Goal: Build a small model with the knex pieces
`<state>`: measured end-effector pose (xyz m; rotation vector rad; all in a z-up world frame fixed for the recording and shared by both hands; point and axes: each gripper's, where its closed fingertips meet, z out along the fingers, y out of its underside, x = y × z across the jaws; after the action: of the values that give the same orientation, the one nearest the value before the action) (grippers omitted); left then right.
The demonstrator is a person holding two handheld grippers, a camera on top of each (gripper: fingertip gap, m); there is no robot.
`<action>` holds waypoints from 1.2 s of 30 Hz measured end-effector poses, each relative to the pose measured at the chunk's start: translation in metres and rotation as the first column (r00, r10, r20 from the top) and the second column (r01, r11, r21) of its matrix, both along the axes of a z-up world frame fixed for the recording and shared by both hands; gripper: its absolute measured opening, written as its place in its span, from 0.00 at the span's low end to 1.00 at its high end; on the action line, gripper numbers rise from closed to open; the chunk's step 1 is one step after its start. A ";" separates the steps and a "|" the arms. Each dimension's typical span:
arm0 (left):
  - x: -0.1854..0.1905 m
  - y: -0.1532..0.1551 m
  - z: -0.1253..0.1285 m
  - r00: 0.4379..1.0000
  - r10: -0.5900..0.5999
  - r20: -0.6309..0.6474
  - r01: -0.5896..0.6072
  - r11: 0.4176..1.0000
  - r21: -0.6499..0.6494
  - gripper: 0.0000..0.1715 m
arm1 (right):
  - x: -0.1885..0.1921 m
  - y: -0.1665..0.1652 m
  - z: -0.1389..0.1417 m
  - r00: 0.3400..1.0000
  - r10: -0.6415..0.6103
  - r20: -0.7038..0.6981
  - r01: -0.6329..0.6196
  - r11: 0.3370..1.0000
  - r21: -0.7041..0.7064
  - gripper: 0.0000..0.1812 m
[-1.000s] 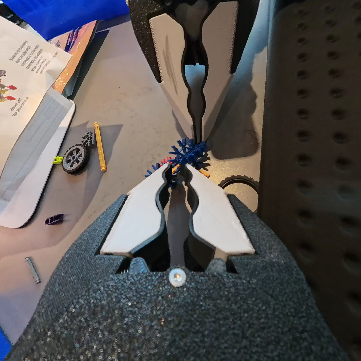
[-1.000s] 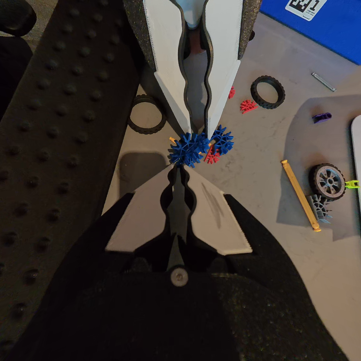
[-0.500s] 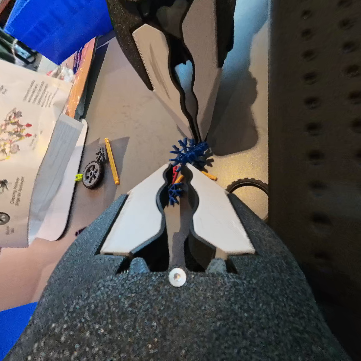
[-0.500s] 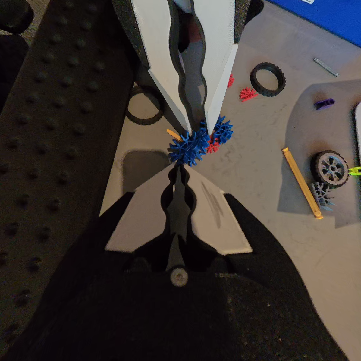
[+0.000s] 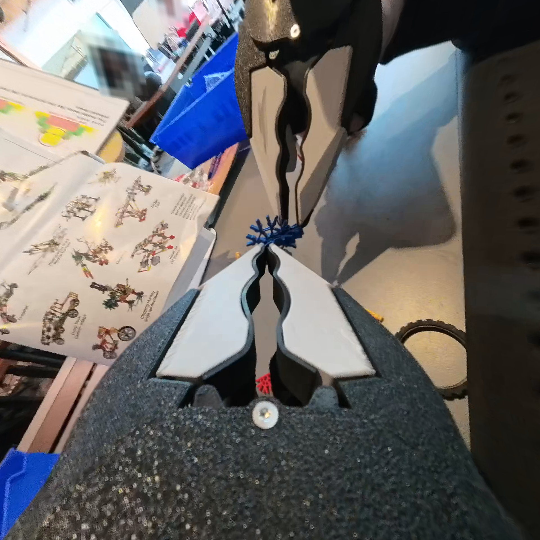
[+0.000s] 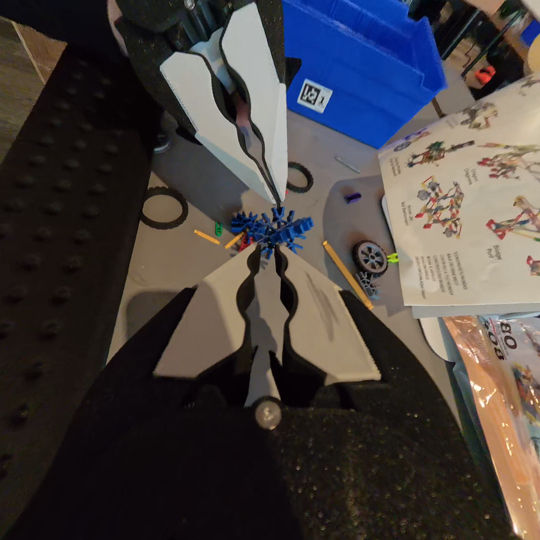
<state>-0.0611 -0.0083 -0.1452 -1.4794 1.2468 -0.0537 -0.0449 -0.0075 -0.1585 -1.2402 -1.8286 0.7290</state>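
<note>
A cluster of blue snowflake-shaped connectors (image 6: pixel 279 229) hangs in the air between my two grippers, above the grey table (image 6: pixel 181 263). My right gripper (image 6: pixel 267 249) is shut on its near edge. My left gripper (image 5: pixel 267 247) is shut on the opposite edge of the same blue cluster (image 5: pixel 273 233). The grippers face each other tip to tip: the left one comes in from above in the right wrist view (image 6: pixel 277 201), and the right one does in the left wrist view (image 5: pixel 292 220). Under the cluster another blue connector (image 6: pixel 241 223), a red connector (image 6: pixel 245 242) and a short orange rod (image 6: pixel 233 241) lie on the table.
Two black tyres (image 6: pixel 163 208) (image 6: pixel 299 178), a green piece (image 6: pixel 218 228), yellow rods (image 6: pixel 206 236) (image 6: pixel 346 271), a grey-hubbed wheel (image 6: pixel 371 258) and a purple piece (image 6: pixel 352 197) lie around. A blue bin (image 6: pixel 359 73), an instruction sheet (image 6: pixel 467 210), a plastic bag (image 6: pixel 502 380) and a black dimpled mat (image 6: pixel 58 204) border the table. From either gripper's tips it is about 15 cm to the grey-hubbed wheel (image 6: pixel 371 258).
Both grippers have risen from the table with the blue cluster held between them. The red connector, the other blue connector and the orange rod stayed below. Both views now look higher.
</note>
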 end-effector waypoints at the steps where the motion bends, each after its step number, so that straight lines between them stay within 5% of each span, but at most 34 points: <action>1: -0.001 0.001 -0.003 1.000 0.000 -0.004 0.000 1.000 -0.016 0.00 | 0.001 0.002 -0.003 1.000 -0.007 0.013 0.007 1.000 0.001 0.05; 4: -0.003 0.003 -0.008 0.999 0.007 0.039 -0.004 0.998 -0.070 0.00 | 0.002 0.002 -0.003 1.000 -0.003 0.013 0.003 1.000 -0.010 0.01; 12: -0.004 0.002 -0.048 1.000 0.027 -0.015 -0.031 0.956 -0.291 0.22 | 0.005 -0.002 -0.032 0.990 0.018 0.140 -0.016 1.000 -0.017 0.00; 19: -0.013 -0.006 -0.063 0.996 0.024 -0.082 -0.054 0.920 -0.389 0.23 | 0.005 -0.004 -0.036 0.986 0.014 0.163 -0.010 1.000 -0.029 0.03; 26: -0.022 -0.004 -0.066 0.993 0.036 -0.113 -0.080 0.908 -0.411 0.24 | 0.015 -0.008 -0.046 0.968 0.012 0.250 0.003 0.998 -0.056 0.16; 36: -0.010 -0.004 -0.076 0.994 -0.018 -0.112 -0.037 0.883 -0.469 0.12 | 0.014 -0.006 -0.065 0.949 0.001 0.314 0.009 0.999 -0.031 0.14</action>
<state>-0.0713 -0.0126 -0.2208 -1.9293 1.3809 -0.2885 -0.0312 -0.0139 -0.2231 -1.4468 -2.0754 0.5852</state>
